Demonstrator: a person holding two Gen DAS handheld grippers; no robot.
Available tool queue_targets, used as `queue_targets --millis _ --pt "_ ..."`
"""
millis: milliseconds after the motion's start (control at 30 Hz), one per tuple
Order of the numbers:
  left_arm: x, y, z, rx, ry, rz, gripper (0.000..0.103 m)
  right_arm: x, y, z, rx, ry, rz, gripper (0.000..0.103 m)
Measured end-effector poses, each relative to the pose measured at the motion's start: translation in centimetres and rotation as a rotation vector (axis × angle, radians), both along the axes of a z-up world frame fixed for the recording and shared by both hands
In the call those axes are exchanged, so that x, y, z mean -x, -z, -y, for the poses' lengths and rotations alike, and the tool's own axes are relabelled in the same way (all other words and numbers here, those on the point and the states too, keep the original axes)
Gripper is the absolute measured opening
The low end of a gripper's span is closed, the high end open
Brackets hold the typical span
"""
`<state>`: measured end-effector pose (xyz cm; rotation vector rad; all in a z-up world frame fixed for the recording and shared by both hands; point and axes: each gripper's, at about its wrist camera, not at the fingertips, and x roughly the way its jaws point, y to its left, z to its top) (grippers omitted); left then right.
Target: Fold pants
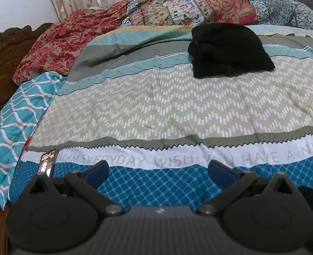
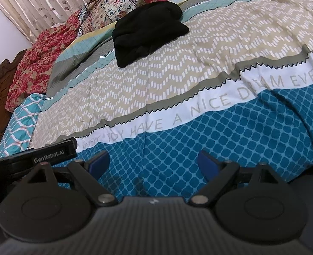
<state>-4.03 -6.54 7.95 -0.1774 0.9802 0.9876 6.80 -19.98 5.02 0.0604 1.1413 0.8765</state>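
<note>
Both the left gripper (image 1: 157, 170) and right gripper (image 2: 153, 161) hang spread wide and empty, well short of the black pants (image 1: 228, 50), so honestly any sloppy grab at that bundle probably just undoes the fold

Left tool (image 1: 158, 171) and right tool (image 2: 154, 162) hover with fingers spread apart, empty.

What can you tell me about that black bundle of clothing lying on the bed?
The black pants look like soft, thick fabric, folded into a compact, slightly lumpy bundle with rolled edges toward the near side. They lie flat on the patterned bedspread, far across the bed, near heaped floral fabrics. Nothing touches them; neither claw is near.
</note>
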Motion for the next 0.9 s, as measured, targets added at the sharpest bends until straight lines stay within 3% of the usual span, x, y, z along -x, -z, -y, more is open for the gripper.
queue_targets --millis 267,900 --pt "0.38 0.17 -0.35 -0.038 -0.023 -0.026 0.103 -0.17 -0.3 0.3 -0.012 0.01 0.024 0.091" --pt "0.38 0.75 -0.69 0.032 -0.014 -0.029 0.103 -0.4 -0.37 0.53 -0.015 0.034 0.036 0.091"
